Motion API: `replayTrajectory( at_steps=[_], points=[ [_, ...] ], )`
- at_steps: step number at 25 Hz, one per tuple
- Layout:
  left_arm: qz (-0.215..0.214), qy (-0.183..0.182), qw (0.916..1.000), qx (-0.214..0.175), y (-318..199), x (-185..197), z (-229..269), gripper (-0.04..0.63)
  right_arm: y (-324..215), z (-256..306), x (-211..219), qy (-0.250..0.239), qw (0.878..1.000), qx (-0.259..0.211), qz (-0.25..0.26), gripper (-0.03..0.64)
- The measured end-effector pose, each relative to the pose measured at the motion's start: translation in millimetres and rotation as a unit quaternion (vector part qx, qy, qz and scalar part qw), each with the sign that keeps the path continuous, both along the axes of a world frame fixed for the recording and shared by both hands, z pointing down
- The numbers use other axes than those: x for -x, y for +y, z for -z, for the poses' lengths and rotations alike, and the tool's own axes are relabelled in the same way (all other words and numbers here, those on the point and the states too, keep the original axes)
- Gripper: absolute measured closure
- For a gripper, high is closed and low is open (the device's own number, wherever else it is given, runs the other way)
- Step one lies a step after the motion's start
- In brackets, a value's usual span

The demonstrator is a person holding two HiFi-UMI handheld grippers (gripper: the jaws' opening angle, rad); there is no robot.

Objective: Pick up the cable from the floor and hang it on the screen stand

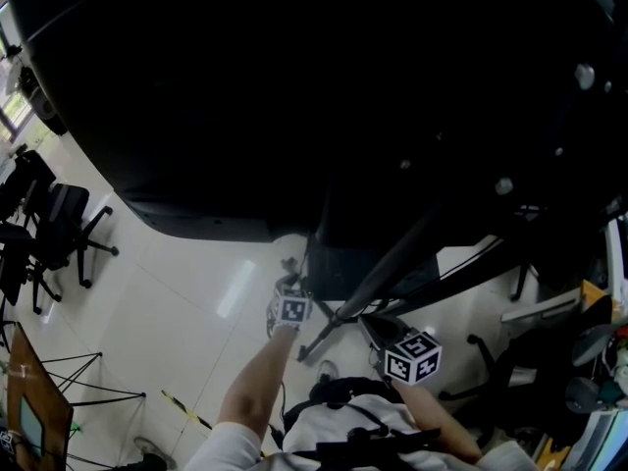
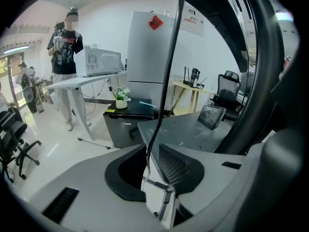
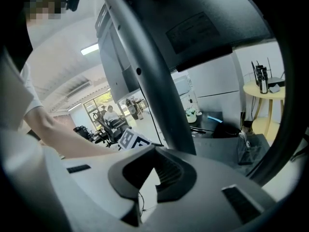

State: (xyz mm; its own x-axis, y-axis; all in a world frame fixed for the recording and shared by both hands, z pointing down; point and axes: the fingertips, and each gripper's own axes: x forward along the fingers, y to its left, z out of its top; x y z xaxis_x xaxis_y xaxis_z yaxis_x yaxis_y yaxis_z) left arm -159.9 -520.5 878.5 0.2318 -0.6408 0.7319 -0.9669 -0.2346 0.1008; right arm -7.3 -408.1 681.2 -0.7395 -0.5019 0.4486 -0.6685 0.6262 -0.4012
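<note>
A thin black cable [image 2: 169, 71] drops from the top of the left gripper view and passes down between my left gripper's [image 2: 153, 151] jaws. They stand a little apart, wider than the cable, with white floor showing in the gap. The screen stand's dark pole [image 3: 149, 81] rises just beyond my right gripper [image 3: 153, 170], which is shut. In the head view the big black screen [image 1: 294, 96] fills the top, and the stand's slanted pole [image 1: 392, 263] runs down between the left marker cube [image 1: 292, 309] and the right marker cube [image 1: 412, 356].
A person [image 2: 65, 57] stands by a white desk with a microwave [image 2: 101, 62]. A tall white cabinet [image 2: 149, 52], a low black cabinet [image 2: 128, 120] and a grey tabletop [image 2: 193, 127] lie ahead. Office chairs [image 1: 59, 234] stand at the left, a round yellow table [image 3: 268, 93] at the right.
</note>
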Motion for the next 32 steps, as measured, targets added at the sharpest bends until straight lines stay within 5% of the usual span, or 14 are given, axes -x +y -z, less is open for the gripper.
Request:
replayTrajectory(
  at_steps=[2,13,32],
  points=[
    [-0.002,-0.007,1.0,-0.001,-1,1,1,0.554,-2,0,0,-0.002,1.0,0.0,-0.001,0.615],
    [-0.015,-0.004,0.9999,-0.003,43,-2,17,0.574,9,4,15,-0.027,1.0,0.004,-0.005,0.615],
    [-0.048,0.026,0.992,-0.114,214,5,154,0.578,157,47,51,-0.063,0.998,-0.012,-0.019,0.615]
  ],
)
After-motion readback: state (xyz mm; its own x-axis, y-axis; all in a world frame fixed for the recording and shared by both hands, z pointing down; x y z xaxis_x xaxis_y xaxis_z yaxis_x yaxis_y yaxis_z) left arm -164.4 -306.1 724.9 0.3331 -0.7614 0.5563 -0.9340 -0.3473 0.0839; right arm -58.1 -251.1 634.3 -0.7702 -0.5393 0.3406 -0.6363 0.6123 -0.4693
